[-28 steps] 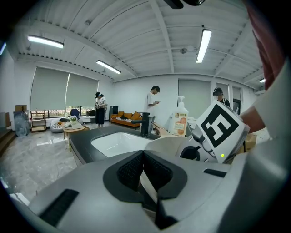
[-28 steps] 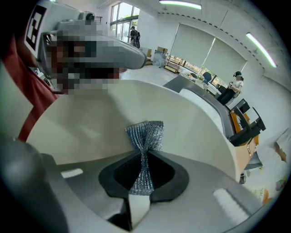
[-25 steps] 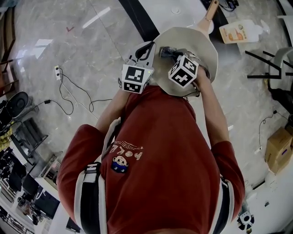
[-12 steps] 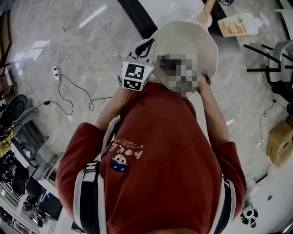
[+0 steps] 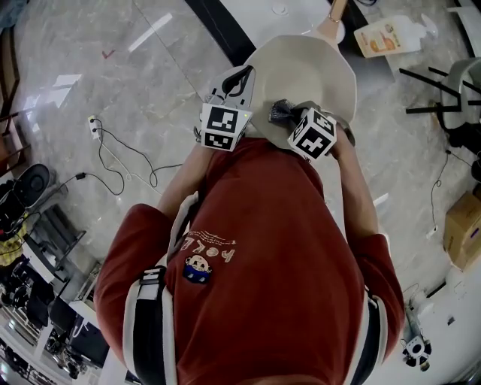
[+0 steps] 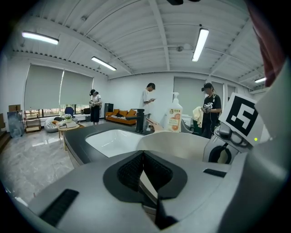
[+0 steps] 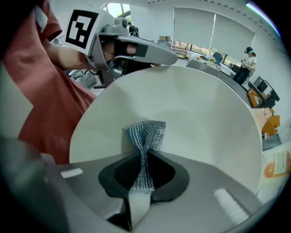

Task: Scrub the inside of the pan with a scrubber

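Observation:
A cream pan [image 5: 308,71] is held in the air in front of the person, its wooden handle [image 5: 331,22] pointing away. My left gripper [image 5: 242,77] is shut on the pan's left rim; in the left gripper view the thin rim [image 6: 146,182] runs between the closed jaws [image 6: 142,157]. My right gripper [image 5: 291,116] is shut on a silver mesh scrubber [image 5: 281,113]. In the right gripper view the scrubber [image 7: 145,134] fans out of the jaws [image 7: 144,160] and its end rests against the pan's inside [image 7: 200,113], near the rim closest to the person.
A soap bottle [image 5: 389,36] lies on the dark counter beyond the pan, next to a white sink [image 6: 113,139]. Cables [image 5: 113,154] trail over the marble floor at the left. A cardboard box [image 5: 462,229] stands at the right. Three people stand far off [image 6: 149,102].
The right gripper with the scrubber has slid across the pan's inside, from nearer the middle toward the person's side. The left gripper and the pan have barely moved.

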The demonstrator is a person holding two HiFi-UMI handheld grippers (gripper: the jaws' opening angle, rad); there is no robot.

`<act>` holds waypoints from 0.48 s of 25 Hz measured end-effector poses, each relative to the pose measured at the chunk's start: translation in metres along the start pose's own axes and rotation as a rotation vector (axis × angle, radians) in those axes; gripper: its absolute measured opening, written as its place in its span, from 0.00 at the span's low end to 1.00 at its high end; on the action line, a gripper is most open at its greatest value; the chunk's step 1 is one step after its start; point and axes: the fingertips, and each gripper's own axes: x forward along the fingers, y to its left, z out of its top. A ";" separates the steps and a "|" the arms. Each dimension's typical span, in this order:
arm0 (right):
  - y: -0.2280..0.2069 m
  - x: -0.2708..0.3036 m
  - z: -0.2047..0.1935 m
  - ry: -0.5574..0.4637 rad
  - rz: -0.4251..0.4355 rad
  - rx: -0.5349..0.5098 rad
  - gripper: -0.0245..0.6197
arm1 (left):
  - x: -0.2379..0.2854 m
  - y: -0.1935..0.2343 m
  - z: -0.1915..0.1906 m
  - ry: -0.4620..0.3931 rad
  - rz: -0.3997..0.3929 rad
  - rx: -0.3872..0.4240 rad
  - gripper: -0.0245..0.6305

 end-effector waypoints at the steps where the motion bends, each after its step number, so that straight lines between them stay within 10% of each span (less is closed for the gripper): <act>1: -0.002 -0.001 -0.001 0.000 0.002 0.010 0.13 | 0.000 0.000 0.000 0.001 -0.002 0.005 0.05; 12: -0.051 -0.014 -0.028 0.004 -0.115 0.198 0.14 | 0.002 -0.001 -0.001 0.009 0.004 0.043 0.05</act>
